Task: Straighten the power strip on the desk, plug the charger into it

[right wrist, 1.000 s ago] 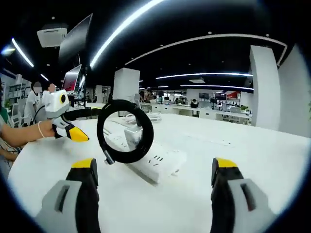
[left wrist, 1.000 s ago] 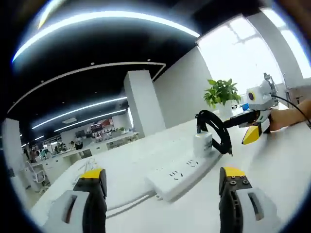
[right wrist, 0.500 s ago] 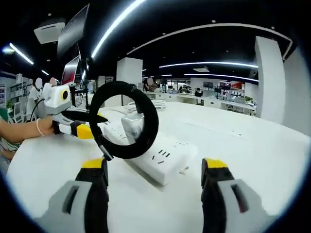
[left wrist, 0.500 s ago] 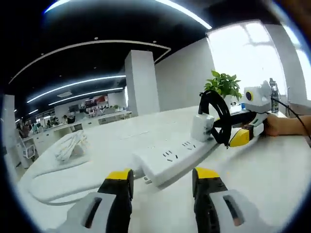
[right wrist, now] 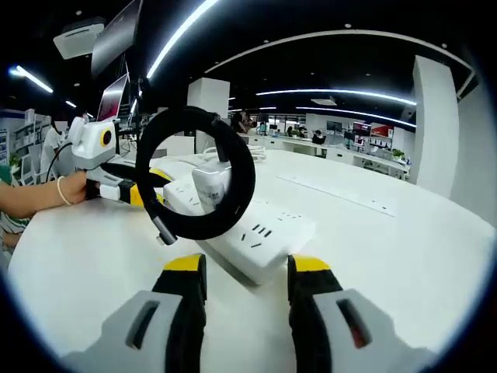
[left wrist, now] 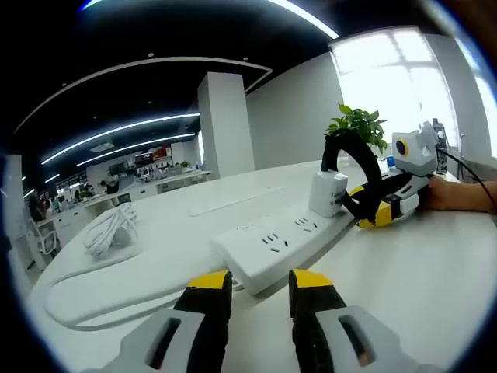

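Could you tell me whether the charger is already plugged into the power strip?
Yes, the white charger stands upright in a socket of the power strip, its black cable looped above.

My right tongs (right wrist: pixel 247 272), jaws nearly together, face the power strip (right wrist: pixel 247 233); charger (right wrist: pixel 210 186) seated, black cable (right wrist: pixel 233 167) looped.

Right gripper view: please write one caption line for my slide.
White charger with looped black cable plugged into the power strip on the white desk.
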{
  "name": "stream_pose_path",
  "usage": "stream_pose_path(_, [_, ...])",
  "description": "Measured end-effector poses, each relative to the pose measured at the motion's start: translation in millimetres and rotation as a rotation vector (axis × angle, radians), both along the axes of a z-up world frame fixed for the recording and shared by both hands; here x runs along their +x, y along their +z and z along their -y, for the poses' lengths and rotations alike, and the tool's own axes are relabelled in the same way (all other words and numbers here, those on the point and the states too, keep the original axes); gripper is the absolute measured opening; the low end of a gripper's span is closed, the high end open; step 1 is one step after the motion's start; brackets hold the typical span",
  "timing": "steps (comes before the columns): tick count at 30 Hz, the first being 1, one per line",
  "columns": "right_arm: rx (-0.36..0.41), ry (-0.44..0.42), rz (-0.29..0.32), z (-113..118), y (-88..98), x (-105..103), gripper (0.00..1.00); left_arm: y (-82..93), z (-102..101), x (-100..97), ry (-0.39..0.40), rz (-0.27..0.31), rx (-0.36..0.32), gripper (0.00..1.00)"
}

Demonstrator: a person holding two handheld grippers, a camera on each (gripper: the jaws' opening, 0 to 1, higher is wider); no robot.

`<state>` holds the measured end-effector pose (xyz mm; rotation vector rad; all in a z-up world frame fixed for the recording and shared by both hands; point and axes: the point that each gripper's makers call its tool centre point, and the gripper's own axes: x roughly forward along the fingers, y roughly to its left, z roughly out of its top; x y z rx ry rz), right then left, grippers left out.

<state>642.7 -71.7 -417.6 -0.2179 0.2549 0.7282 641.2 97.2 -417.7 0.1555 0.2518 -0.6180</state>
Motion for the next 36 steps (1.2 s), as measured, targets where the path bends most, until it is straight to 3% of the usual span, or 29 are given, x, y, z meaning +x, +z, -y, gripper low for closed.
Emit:
stream_pose_path(4, [0.014, -0.032, -0.001, 5, 1.4, 3, 0.29, -3.6, 2, -0.2, -0.009, -0.009, 0.017, 0.27])
stream_pose_path(15, [0.039, -0.065, -0.019, 5, 2.3, 1, 0.27, -3.8, 0, -0.7, 0.01, 0.0, 0.035, 0.21])
stream_pose_path(28, [0.052, -0.121, -0.043, 10, 1.8, -5, 0.16, -2.4, -6, -3.4, 0.008, -0.042, -0.018, 0.15])
stream_pose_path(36, [0.05, -0.143, -0.045, 10, 1.6, -8, 0.15, -2.7, -6, -3.6, 0.005, -0.047, -0.019, 0.15])
